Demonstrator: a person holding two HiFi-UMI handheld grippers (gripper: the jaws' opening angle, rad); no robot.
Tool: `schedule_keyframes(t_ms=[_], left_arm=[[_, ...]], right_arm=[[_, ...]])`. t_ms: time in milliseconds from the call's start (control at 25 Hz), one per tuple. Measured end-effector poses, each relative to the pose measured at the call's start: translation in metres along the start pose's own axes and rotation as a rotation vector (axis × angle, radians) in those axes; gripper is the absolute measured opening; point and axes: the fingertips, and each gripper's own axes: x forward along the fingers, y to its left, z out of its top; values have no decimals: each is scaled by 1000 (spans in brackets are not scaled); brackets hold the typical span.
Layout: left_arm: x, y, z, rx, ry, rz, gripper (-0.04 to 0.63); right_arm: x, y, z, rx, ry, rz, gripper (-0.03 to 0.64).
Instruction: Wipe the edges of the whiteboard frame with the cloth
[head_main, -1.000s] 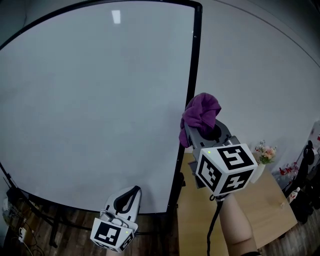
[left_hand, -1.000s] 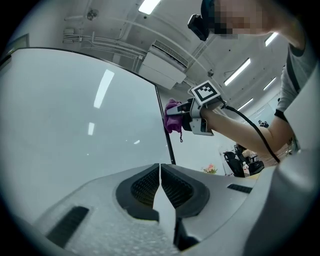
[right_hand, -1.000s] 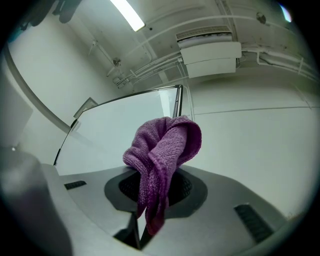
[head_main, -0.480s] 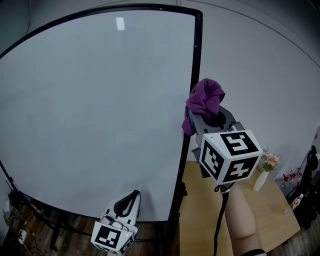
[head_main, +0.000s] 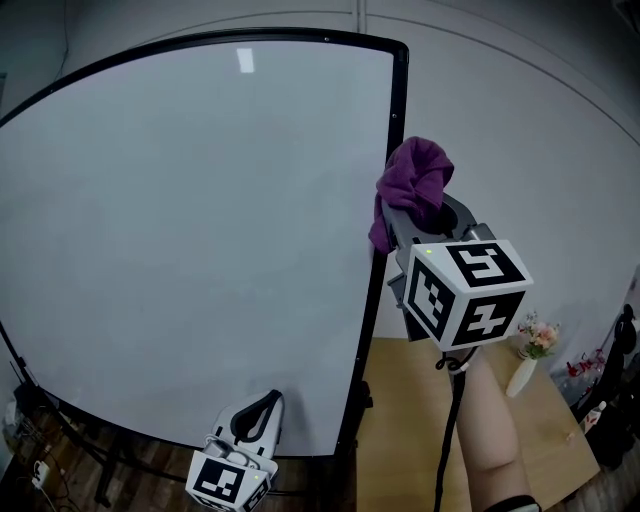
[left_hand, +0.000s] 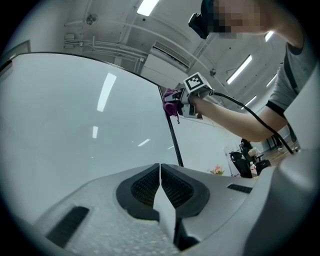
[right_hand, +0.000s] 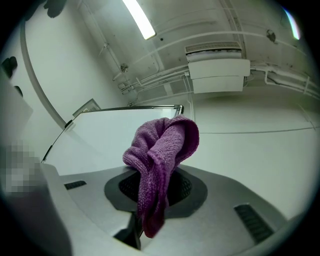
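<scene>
A large whiteboard (head_main: 190, 230) with a thin black frame (head_main: 392, 140) fills the left of the head view. My right gripper (head_main: 425, 215) is shut on a bunched purple cloth (head_main: 412, 185), and the cloth lies against the frame's right edge, below the top right corner. In the right gripper view the cloth (right_hand: 160, 165) hangs over the jaws, with the board's top edge (right_hand: 125, 108) behind it. My left gripper (head_main: 262, 405) is low by the board's bottom edge, shut and empty; its own view shows the jaws (left_hand: 160, 172) pressed together.
A pale wall (head_main: 530, 150) lies right of the board. Below right stands a wooden table (head_main: 540, 420) with a white vase of flowers (head_main: 530, 350). The board's stand legs (head_main: 60, 440) rest on a dark wooden floor. A ceiling air conditioner (right_hand: 220, 75) is overhead.
My right gripper has carried the cloth upward along the frame's right edge. The head view has tilted up, so the board's top edge shows lower. The left gripper has barely moved.
</scene>
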Motion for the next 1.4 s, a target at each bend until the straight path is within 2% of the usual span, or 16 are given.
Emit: schedule_keyframes(t_ms=[400, 840, 1400], left_arm=[[3, -2, 1, 4, -6, 10, 17], [0, 3, -4, -10, -3, 19, 17], [-1, -2, -8, -17, -1, 0, 17]], right_arm=[[7, -5, 6, -45, -9, -14, 83], [8, -4, 2, -34, -12, -23, 81], [-4, 5, -30, -28, 45, -10, 81]])
